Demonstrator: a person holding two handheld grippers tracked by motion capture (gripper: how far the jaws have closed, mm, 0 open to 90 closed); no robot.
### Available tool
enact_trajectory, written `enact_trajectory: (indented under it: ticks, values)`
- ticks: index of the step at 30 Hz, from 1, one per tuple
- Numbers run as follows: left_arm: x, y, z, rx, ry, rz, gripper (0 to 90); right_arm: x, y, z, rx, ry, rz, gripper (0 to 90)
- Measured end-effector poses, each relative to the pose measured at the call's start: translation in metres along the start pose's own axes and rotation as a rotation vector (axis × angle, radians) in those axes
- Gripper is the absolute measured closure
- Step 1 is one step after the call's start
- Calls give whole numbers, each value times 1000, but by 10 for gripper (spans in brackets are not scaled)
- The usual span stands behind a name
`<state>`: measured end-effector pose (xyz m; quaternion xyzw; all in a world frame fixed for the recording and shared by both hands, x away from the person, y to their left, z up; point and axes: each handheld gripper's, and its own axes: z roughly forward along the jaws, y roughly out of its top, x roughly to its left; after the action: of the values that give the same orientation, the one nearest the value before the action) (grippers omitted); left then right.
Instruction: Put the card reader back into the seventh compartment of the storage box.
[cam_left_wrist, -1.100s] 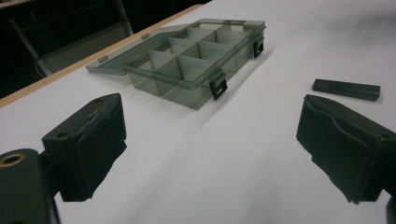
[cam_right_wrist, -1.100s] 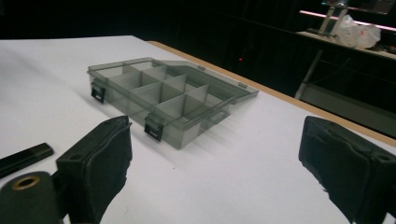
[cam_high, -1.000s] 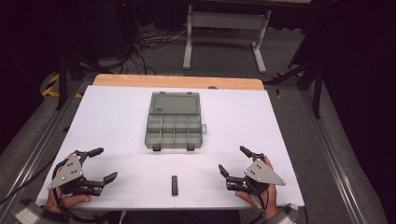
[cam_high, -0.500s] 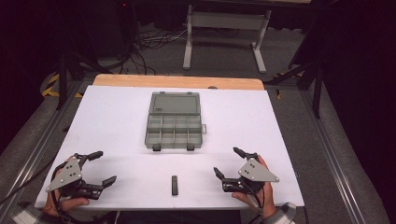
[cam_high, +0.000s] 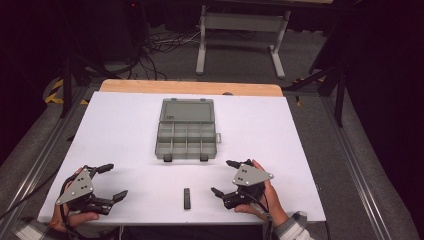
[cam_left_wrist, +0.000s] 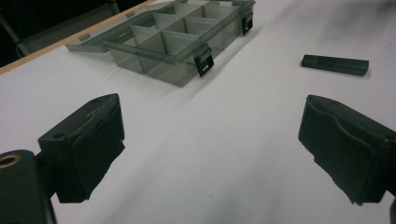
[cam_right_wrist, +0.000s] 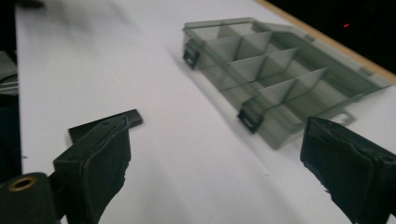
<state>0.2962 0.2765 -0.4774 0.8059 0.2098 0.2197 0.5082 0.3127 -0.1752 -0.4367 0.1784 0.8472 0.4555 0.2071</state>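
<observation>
Seen from the high view, the left gripper (cam_high: 107, 181) rests near the table's (cam_high: 125, 125) front left corner with its jaws spread and nothing between them. The right gripper (cam_high: 224, 177) sits front right, jaws spread too and just opened a little wider, holding nothing. A small black bar (cam_high: 187, 198) lies flat on the white table between the two grippers, a short way off the tips of the right jaws and farther from the left ones. Beyond both sets of jaws stands an open, grey, see-through organizer box (cam_high: 186, 135), its lid laid back.

From the left gripper view, the jaws stand wide apart over bare table. The box (cam_left_wrist: 173, 42) lies ahead of the left-hand jaw, and the bar (cam_left_wrist: 335, 64) lies ahead of the right-hand jaw, well clear of it.

From the right gripper view, the jaws are wide apart. The bar (cam_right_wrist: 132, 118) peeks out just behind the left-hand jaw's tip, and the box (cam_right_wrist: 275, 79) lies ahead, toward the right-hand jaw.
</observation>
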Motion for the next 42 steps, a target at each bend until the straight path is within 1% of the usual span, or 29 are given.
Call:
enact_trajectory:
  ticks: [2, 6, 8, 9, 11, 16, 21, 22, 23, 24, 27, 29, 32, 35, 36, 39, 41, 42]
  values:
    - [0, 0, 1, 4, -1, 1, 80, 3, 2, 9, 33, 27, -15, 88]
    - [1, -1, 2, 13, -6, -1, 79, 11, 7, 31, 92, 121, -43, 84]
    - [1, -1, 2, 17, -5, 1, 78, 14, 9, 39, 108, 146, -62, 81]
    - [0, -1, 2, 20, -6, 2, 77, 16, 10, 44, 120, 167, -62, 80]
    - [0, -1, 3, 22, -12, 3, 76, 21, 11, 53, 149, 200, -77, 75]
    - [-1, -1, 5, 31, -17, 7, 76, 29, 13, 68, 195, 262, -111, 75]
    - [-1, -1, 5, 21, -20, 0, 75, 35, 18, 81, 226, 331, -145, 75]
    - [-1, -1, 4, 20, -20, -1, 74, 36, 18, 83, 234, 335, -147, 75]
    - [0, 0, 4, 18, -23, -4, 75, 37, 18, 85, 245, 340, -163, 78]
    - [0, 0, 3, 7, -21, -12, 75, 38, 19, 86, 254, 341, -169, 78]
    - [0, -1, 4, 22, -21, -5, 75, 35, 19, 90, 251, 347, -156, 97]
    - [0, -1, 4, 16, -24, -6, 75, 35, 18, 93, 262, 360, -164, 134]
    - [1, 0, 4, 10, -23, -13, 75, 35, 19, 98, 271, 378, -173, 148]
    - [1, 0, 6, 19, -25, -7, 76, 34, 20, 102, 268, 407, -167, 192]
    - [1, 0, 7, 22, -27, -6, 76, 33, 20, 103, 265, 422, -156, 198]
    - [0, 0, 7, 28, -39, -2, 76, 32, 18, 102, 250, 421, -146, 242]
    - [-1, 0, 7, 40, -39, 14, 76, 32, 17, 100, 238, 422, -139, 311]
    - [-1, 0, 7, 30, -38, 8, 77, 32, 17, 100, 235, 421, -140, 312]
